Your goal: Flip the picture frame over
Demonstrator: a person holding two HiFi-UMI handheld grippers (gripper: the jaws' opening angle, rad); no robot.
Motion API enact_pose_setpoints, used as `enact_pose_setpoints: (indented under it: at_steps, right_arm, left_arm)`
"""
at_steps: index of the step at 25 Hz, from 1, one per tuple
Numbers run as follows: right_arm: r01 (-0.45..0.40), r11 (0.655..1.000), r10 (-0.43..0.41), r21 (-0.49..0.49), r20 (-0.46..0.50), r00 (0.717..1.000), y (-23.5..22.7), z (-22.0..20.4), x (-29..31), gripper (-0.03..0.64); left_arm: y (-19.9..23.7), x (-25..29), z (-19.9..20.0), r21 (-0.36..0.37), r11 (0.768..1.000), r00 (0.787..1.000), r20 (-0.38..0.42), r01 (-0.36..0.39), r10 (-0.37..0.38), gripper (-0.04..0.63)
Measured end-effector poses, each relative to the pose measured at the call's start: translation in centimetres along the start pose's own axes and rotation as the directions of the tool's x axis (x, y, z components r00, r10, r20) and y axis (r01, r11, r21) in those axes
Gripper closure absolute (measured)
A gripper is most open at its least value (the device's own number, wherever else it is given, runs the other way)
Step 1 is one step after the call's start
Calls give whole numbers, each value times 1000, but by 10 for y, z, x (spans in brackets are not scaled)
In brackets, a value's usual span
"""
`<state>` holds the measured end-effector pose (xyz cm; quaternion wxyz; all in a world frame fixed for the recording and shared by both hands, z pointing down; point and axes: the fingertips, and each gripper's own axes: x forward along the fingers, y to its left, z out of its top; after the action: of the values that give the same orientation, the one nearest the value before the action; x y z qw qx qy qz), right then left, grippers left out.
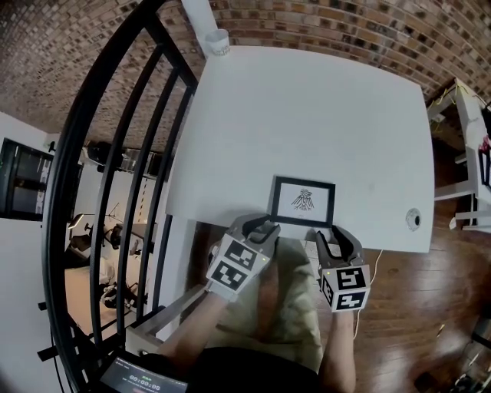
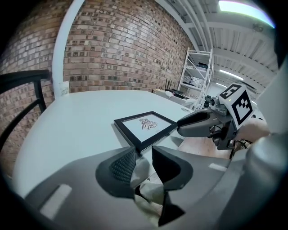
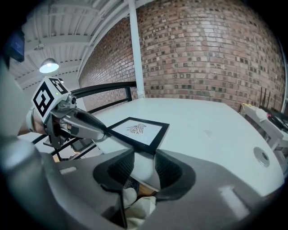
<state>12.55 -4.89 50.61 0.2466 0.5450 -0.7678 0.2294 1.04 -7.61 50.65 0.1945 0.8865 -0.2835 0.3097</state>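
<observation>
A: Where's the picture frame?
B: Flat on the smooth white table, print up, lower centre of head view, by the near edge. Thin black moulding; I can't make out the drawing.
A: Tongs?
B: Left gripper: narrow gap, nothing pinched, frame corner just off its ribbed pads. Right gripper: wider, empty. Pale cloth below the jaws, unclear.

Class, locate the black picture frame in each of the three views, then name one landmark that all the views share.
Head view: picture frame lies lower centre, at the white table's near edge.
Left gripper view: picture frame near the centre, on the table.
Right gripper view: picture frame just left of centre, on the table.
Shared landmark: the brick wall beyond the table's far edge.
</observation>
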Motion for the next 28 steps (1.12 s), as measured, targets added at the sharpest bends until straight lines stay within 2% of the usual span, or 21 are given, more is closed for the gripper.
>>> enact_pose_setpoints:
  at_steps: [9, 28]
  right_arm:
    - [-1, 1000, 1, -16, 33, 999, 2, 11, -9, 489]
    - [13, 999, -8, -40, 114, 993, 3, 45, -30, 489]
  left_arm:
    - [0, -12, 19, 10, 1000, 999, 55, -4, 3, 466]
    - [-4, -32, 41, 16, 1000, 994, 113, -1, -1, 466]
